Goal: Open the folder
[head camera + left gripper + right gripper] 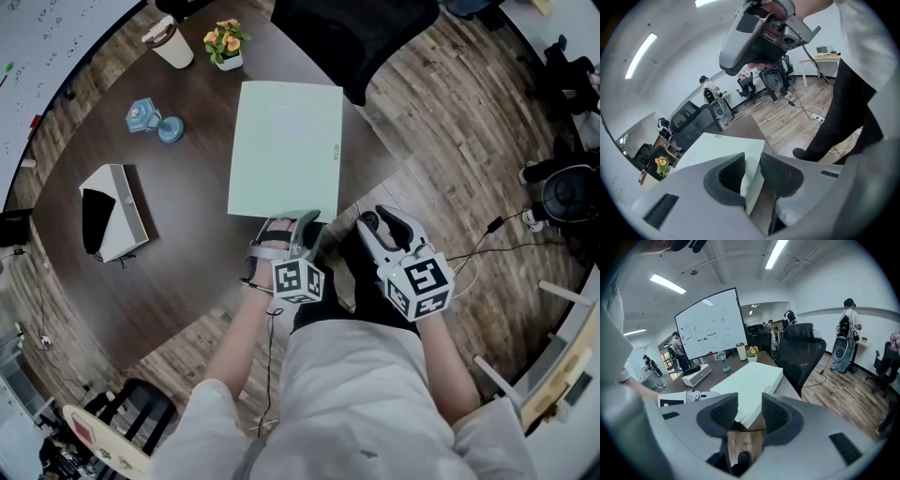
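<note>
I am in an open-plan office. I stand at a dark brown, round-edged wooden desk (187, 281) with a black mesh swivel chair (800, 355) beside it. On the desk lie a pale green flat folder (286, 150), a lidded white paper cup (171, 42) and a small pot of orange flowers (225, 42). Past the desk stands a large white marker board (710, 324) with scribbled notes. Long strip lights (668, 283) run across the white ceiling and grey-brown wood planks (450, 122) cover the floor. More black office chairs (693, 123) and standing people (846, 333) fill the far side of the room
</note>
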{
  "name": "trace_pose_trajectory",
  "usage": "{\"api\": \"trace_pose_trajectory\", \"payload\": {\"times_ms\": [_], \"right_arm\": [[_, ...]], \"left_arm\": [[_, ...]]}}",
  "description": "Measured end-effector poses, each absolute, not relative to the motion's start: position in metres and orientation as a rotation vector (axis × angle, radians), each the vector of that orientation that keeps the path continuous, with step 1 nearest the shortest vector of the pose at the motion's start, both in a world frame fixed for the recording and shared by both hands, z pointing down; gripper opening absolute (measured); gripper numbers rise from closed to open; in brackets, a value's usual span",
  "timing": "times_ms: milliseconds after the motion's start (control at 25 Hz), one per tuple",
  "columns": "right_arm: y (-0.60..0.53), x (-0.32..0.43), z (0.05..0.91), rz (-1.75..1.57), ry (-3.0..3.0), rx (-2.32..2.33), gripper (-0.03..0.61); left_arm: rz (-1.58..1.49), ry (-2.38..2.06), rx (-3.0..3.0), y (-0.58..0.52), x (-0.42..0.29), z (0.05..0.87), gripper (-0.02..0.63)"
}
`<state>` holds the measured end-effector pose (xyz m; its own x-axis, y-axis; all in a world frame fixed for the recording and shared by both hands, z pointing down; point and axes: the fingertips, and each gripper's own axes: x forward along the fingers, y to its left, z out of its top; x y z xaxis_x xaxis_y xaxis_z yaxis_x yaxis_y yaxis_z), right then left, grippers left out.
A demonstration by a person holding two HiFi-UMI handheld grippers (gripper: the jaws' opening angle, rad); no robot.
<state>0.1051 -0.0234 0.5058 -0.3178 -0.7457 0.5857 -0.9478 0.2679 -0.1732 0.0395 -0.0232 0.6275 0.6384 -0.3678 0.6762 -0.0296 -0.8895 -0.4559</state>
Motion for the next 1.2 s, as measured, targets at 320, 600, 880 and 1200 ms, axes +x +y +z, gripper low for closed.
{"api": "trace_pose_trajectory", "payload": {"times_ms": [320, 600, 880, 1200], "right_arm": [[-0.024, 0.103, 0.505, 0.715, -2.164, 1.530, 0.156], [-0.025, 0.102, 0.506, 0.719, -2.171, 1.526, 0.156], [-0.027, 0.103, 0.505, 0.720, -2.175, 1.527, 0.155], [-0.031, 0.108, 0.505, 0.727, -2.175, 1.541, 0.153]], "left_arm": [[-1.057, 0.377, -2.637, -0.024, 0.039, 0.611, 0.066], [-1.005, 0.451, -2.802, -0.028, 0.038, 0.596, 0.041], [-0.950, 0.543, -2.994, -0.030, 0.037, 0.588, 0.040], [-0.879, 0.632, -3.131, -0.035, 0.034, 0.579, 0.034]]}}
